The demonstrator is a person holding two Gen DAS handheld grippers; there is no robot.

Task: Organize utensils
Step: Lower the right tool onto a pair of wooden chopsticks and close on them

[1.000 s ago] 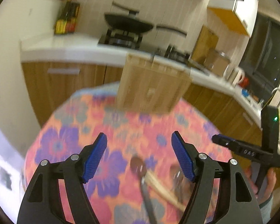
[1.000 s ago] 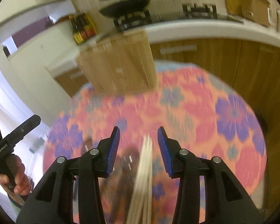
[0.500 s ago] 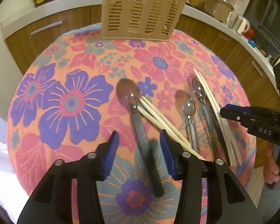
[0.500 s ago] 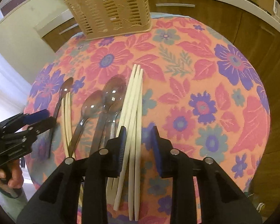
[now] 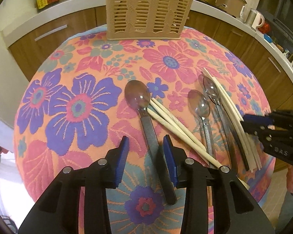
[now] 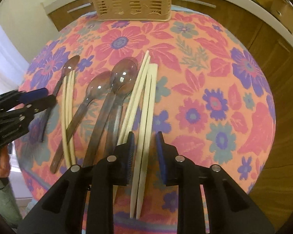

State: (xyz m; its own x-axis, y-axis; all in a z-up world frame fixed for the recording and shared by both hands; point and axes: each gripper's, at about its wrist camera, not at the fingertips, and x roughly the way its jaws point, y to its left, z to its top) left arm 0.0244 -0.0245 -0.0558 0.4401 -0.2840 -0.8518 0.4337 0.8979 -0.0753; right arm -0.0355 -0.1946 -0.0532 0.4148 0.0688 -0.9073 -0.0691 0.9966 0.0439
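We are holding the left claw (image 5: 146, 152) low over the round worktop (image 5: 72, 128) with its floral cloth, its blue pads parted on either side of the dark handle of a large spoon (image 5: 146, 120). The right-hand pad looks just beside the handle, yet we cannot tell whether either pad is touching it; the claw is not clenched. The spoon's bowl is pointing away from us, toward the slatted beige utensil basket (image 5: 148, 13) standing at the far edge of the worktop. A pair of pale chopsticks (image 5: 177, 128) is lying slantwise with its tips against the spoon's neck.

We are keeping the right claw (image 6: 145, 150) released too, its fingers straddling the near part of a bundle of white chopsticks (image 6: 146, 97) that is lying flat on the cloth. Just to the left of that bundle, two translucent spoons (image 6: 117, 89) are lying one partly over the other, and a third spoon (image 6: 87, 105) is lying beside them. Farther left, near the other claw, the large spoon and the thin chopstick pair are lying side by side. All the utensils are lying on the cloth, well apart from the basket.
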